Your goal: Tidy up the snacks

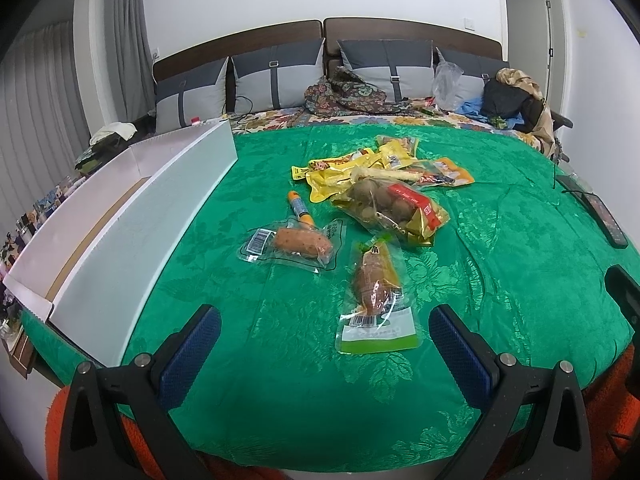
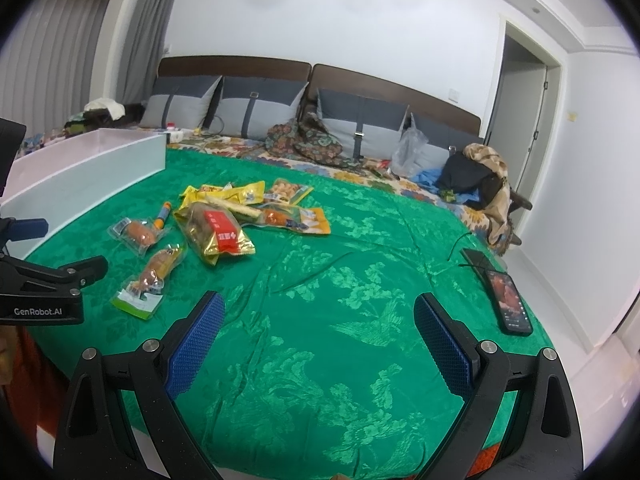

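Note:
A pile of snack packets (image 1: 380,176) lies on the green bedspread (image 1: 500,264), also seen in the right wrist view (image 2: 248,208). Nearer lie a clear packet with a green end (image 1: 374,292), a clear sausage packet (image 1: 294,242) and a small orange tube (image 1: 300,210). A long white box (image 1: 132,216) stands open at the left. My left gripper (image 1: 324,340) is open and empty, just short of the green-ended packet. My right gripper (image 2: 318,332) is open and empty over bare bedspread, right of the snacks. The left gripper shows at the left edge of the right wrist view (image 2: 52,280).
Two phones (image 2: 508,300) and a cable lie near the bed's right edge. Grey pillows (image 1: 276,76), a patterned cloth (image 1: 344,96), a plastic bag and heaped clothes (image 1: 516,100) sit at the headboard. A doorway (image 2: 520,92) is at the right.

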A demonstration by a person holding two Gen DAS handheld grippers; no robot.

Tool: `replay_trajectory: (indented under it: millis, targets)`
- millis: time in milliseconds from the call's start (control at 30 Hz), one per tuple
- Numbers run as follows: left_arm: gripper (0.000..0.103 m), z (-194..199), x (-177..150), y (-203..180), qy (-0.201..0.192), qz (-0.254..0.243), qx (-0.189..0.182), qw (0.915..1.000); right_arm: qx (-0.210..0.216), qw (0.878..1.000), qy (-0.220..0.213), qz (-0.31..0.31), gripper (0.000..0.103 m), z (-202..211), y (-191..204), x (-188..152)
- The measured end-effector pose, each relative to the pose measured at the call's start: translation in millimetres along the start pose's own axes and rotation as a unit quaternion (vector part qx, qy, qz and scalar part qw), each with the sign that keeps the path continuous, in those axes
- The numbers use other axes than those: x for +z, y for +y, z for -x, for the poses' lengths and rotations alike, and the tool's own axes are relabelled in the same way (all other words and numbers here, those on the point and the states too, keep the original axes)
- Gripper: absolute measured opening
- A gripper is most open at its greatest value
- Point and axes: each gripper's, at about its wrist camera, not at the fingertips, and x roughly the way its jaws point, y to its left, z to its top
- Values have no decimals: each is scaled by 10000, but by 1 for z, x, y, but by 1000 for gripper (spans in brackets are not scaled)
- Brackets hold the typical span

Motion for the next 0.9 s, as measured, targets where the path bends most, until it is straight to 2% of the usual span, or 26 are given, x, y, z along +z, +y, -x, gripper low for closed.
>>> replay_trajectory:
  millis: [900]
  targets:
    - [103, -11, -5, 7, 218, 83, 117, 9997, 35, 9999, 92, -29, 97, -2, -2, -1]
